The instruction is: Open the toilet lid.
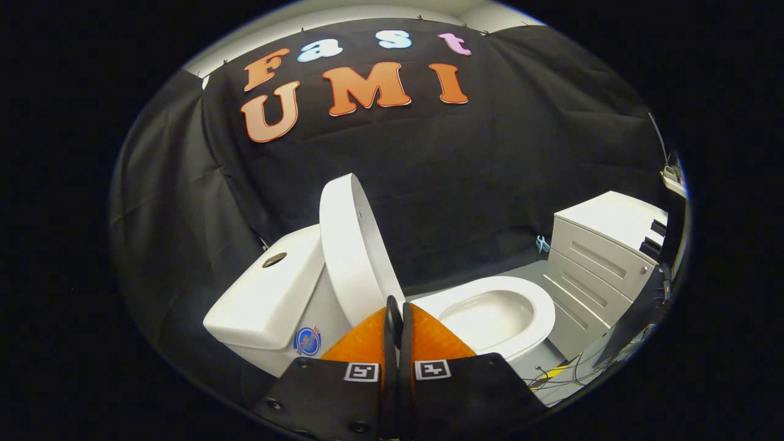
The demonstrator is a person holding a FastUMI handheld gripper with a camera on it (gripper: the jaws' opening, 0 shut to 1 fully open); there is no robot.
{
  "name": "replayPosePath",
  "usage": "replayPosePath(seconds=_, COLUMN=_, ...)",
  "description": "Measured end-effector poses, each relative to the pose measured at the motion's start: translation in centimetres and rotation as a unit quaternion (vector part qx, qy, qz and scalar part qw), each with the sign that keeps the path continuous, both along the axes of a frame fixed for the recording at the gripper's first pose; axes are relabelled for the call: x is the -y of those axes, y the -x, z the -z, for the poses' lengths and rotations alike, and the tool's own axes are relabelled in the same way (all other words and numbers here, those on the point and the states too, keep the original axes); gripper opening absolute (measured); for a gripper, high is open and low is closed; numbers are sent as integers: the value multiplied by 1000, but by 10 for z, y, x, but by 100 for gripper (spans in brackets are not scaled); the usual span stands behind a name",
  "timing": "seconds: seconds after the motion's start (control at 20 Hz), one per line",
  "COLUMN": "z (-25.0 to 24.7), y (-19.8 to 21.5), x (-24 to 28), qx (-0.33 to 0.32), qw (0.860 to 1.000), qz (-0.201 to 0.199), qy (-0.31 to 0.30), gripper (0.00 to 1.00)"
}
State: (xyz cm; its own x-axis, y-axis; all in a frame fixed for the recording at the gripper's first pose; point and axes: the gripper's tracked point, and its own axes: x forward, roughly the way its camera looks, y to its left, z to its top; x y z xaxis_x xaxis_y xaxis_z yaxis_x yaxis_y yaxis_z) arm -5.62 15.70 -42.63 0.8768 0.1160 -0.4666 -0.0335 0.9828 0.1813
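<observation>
Toilet (490, 318) sat ahead, bowl exposed; lid (349, 257) stood upright against the tank (269, 294) just beyond the fingertips — task looked essentially done, only pulling clear left; gripper (398, 318) fingers were pressed together, holding nothing; lid hinge hidden behind the orange fingers (361, 343) — seat hard to tell from the rim

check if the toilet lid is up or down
Up. The toilet lid stands raised against the tank, leaving the seat bare. The hand-held gripper is shut, holding nothing.
</observation>
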Motion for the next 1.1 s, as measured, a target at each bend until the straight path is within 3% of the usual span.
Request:
replayPosePath(seconds=0.6, z=3, y=12, x=-62, qx=0, qw=998, qz=-62, qy=26, gripper=8)
replayPosePath(seconds=0.95, z=-2, y=9, x=-53, qx=-12, qw=997, qz=-72, qy=9, gripper=9)
replayPosePath(seconds=1.1, z=-15, y=11, x=-52, qx=-8, qw=997, qz=-78, qy=-4, gripper=20)
